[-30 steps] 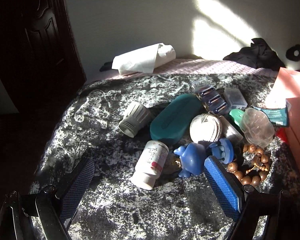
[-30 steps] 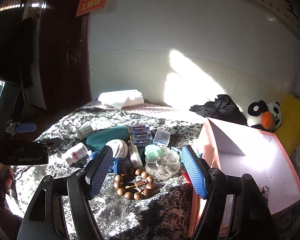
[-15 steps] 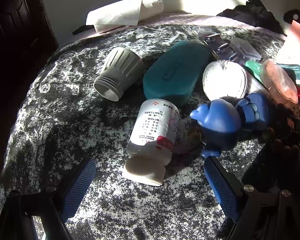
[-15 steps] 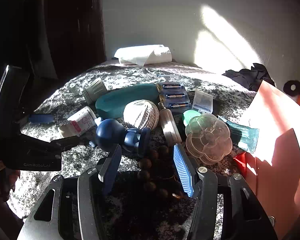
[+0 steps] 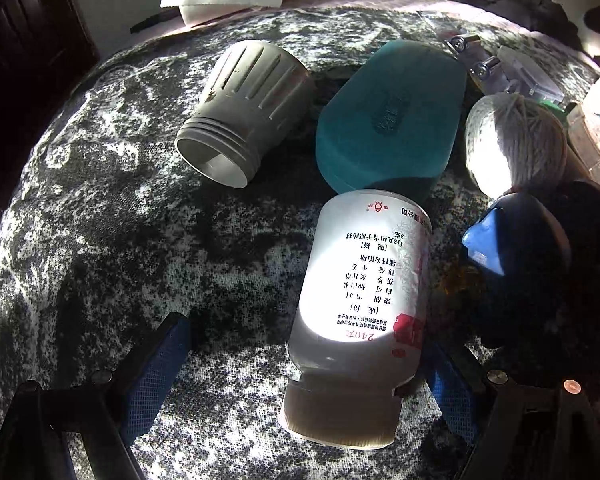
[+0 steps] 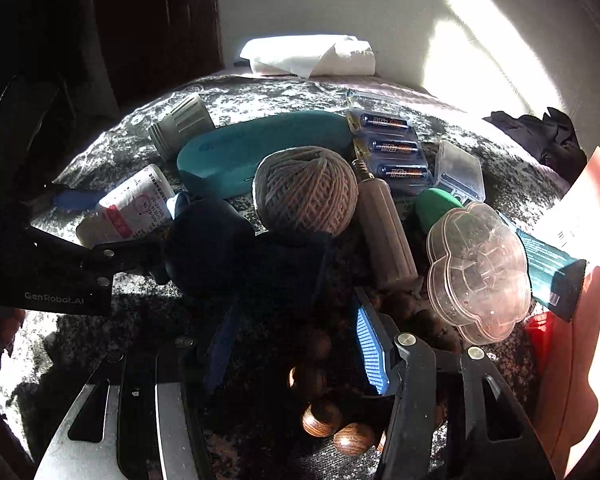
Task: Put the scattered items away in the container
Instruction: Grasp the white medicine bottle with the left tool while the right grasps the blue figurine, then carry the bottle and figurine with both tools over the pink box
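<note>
My left gripper (image 5: 300, 364) is open, low over the mottled blanket, with a white pill bottle (image 5: 364, 304) lying cap-first between its fingers, close to the right pad. My right gripper (image 6: 296, 344) is open over a wooden bead bracelet (image 6: 324, 416), its fingers either side of a dark blue toy figure (image 6: 220, 248). The pink box (image 6: 584, 280) stands at the right edge. The pill bottle (image 6: 136, 208) and the left gripper (image 6: 100, 248) also show in the right wrist view.
On the blanket lie a grey ribbed cup (image 5: 244, 108), a teal case (image 5: 388, 116), a twine ball (image 6: 304, 188), batteries (image 6: 392, 144), a clear flower-shaped box (image 6: 476, 272), a teal tube (image 6: 548, 264) and a white towel (image 6: 308, 56) at the back.
Both grippers have moved forward and down. The left one now straddles the pill bottle. The right one has closed in on the blue toy and the beads.
</note>
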`<control>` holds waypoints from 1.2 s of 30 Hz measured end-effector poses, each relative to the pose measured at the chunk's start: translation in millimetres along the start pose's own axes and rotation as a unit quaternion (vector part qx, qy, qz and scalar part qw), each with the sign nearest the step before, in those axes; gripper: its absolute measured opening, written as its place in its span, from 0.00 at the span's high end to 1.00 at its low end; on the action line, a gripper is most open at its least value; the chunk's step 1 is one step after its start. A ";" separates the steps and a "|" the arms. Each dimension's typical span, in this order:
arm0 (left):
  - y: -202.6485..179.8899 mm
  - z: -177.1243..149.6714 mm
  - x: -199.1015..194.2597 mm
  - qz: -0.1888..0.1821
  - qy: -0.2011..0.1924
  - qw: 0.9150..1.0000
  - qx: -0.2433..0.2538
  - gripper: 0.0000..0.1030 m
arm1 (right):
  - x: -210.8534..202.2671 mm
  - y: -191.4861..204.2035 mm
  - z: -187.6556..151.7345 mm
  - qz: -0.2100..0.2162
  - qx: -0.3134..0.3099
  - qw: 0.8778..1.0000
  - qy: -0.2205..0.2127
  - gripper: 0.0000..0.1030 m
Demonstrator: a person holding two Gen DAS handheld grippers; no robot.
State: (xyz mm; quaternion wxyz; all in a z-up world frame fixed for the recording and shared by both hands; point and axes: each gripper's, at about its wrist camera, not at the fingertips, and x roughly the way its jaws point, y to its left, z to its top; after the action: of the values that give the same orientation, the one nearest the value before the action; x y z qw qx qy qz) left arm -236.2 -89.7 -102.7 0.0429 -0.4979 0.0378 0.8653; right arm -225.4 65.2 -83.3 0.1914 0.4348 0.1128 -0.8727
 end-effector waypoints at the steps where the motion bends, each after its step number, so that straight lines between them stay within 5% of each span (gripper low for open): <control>1: 0.6 1.9 1.1 -0.001 -0.001 1.000 0.000 0.10 | 2.0 1.4 0.9 -0.002 -0.008 1.000 -0.001 0.43; 8: 2.0 10.0 7.9 -0.001 -0.003 1.000 0.000 0.10 | 20.5 4.6 11.0 0.004 -0.044 0.999 0.003 0.43; 10: 2.8 10.4 8.2 -0.002 -0.003 1.000 0.000 0.10 | 23.1 8.1 11.5 0.005 -0.058 0.998 0.003 0.56; 15: 3.8 10.9 7.0 -0.004 -0.003 1.000 -0.005 0.13 | 20.9 3.6 11.9 0.014 -0.042 0.999 0.013 0.67; 16: 3.6 10.8 6.6 -0.004 -0.004 1.000 -0.006 0.14 | 18.9 -0.2 11.6 0.016 -0.031 0.999 0.015 0.83; 17: 2.2 10.5 6.5 -0.002 -0.003 1.000 -0.003 0.17 | 15.9 -5.8 11.0 0.022 -0.016 0.999 0.017 0.88; 27: -3.6 11.7 -2.0 0.008 -0.006 1.000 -0.008 0.56 | -11.8 -9.5 0.3 0.026 -0.008 1.000 0.011 0.93; 36: -1.1 8.7 -7.3 0.006 -0.015 1.000 -0.023 0.57 | -36.0 -11.8 -5.1 0.019 -0.005 1.000 -0.006 0.93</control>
State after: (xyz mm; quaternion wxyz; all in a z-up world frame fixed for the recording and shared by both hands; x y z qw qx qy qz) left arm -239.9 -87.9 -92.0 0.0268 -0.4852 0.0204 0.8737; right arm -207.1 86.2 -57.1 0.2104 0.4307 0.1075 -0.8710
